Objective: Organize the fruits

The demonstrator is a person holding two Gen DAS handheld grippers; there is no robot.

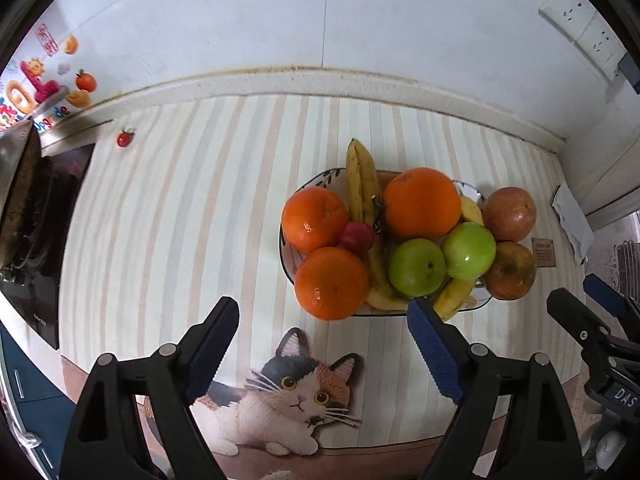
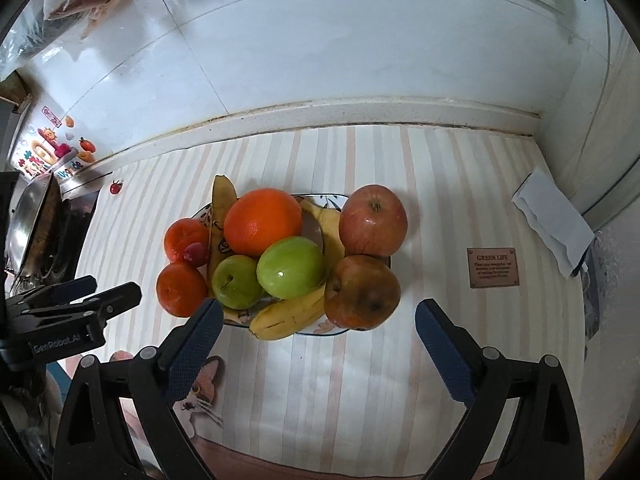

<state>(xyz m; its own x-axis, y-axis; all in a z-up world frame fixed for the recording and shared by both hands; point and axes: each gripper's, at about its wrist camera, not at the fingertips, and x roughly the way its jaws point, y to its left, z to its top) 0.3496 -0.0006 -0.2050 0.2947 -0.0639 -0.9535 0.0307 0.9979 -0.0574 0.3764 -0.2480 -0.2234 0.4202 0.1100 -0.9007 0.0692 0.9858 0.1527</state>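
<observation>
While both grippers, left (image 1: 322,322) and right (image 2: 318,324), hover with fingers spread wide and empty, the striped tabletop (image 2: 440,184) carries a fruit plate (image 2: 332,330) against white wall tiles (image 2: 280,40).

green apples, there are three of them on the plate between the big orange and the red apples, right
Not quite: there are two green apples, not three. The right wrist view shows them on the plate between the big orange and the red apples.

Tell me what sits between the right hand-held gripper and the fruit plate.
Nothing: in the right wrist view, only bare striped mat separates the open right hand-held gripper from the fruit plate.
</observation>
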